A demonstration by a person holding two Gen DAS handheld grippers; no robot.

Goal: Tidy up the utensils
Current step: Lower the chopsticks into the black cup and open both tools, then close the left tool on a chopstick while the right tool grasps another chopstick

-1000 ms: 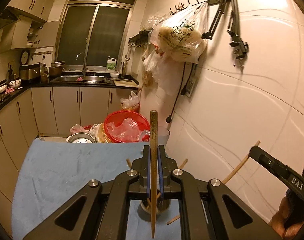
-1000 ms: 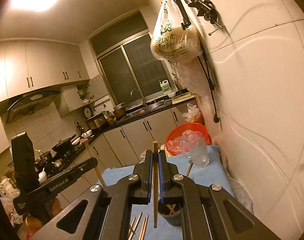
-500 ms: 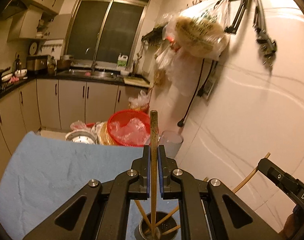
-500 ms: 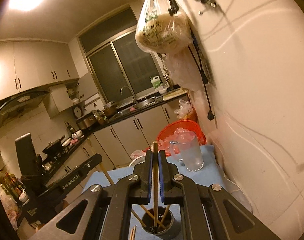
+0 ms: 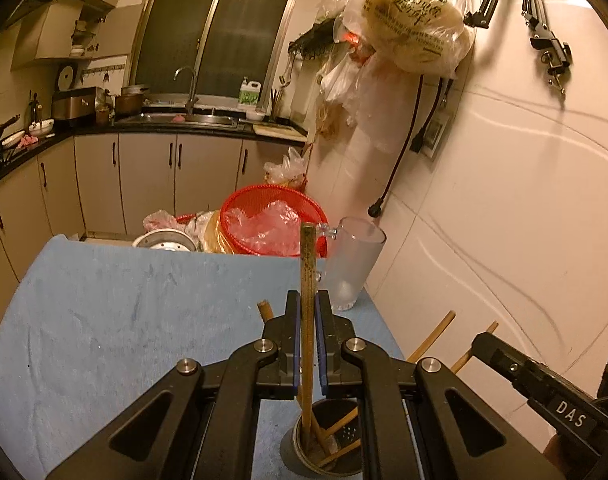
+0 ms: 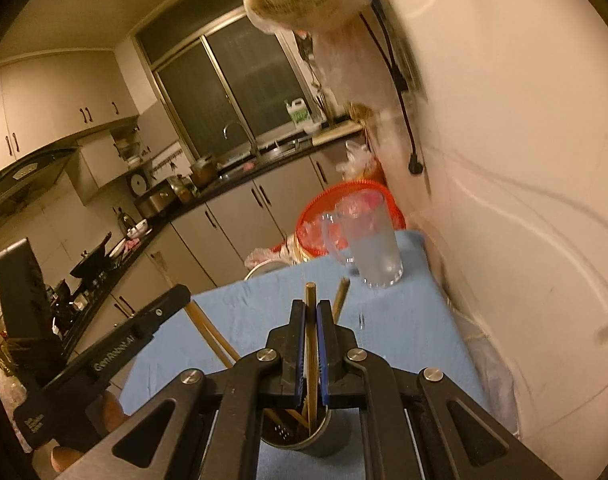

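Left fingers point(image 5: 308, 320): pinched on a chopstick point(image 5: 307, 280) over the holder point(image 5: 304, 452).
Right fingers point(image 6: 311, 324): pinched on another chopstick point(image 6: 312, 344); stove side shown only here.

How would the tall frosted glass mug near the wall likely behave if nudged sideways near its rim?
The tall frosted glass mug looks tall and narrow, so it would probably tip rather than slide. The blue cloth under it likely grips its base, adding to that. Being glass, it may break if it falls.

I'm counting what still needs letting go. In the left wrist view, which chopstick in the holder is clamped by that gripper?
The upright chopstick between the left gripper pads, its lower end in the holder. The other chopsticks lean loose inside.
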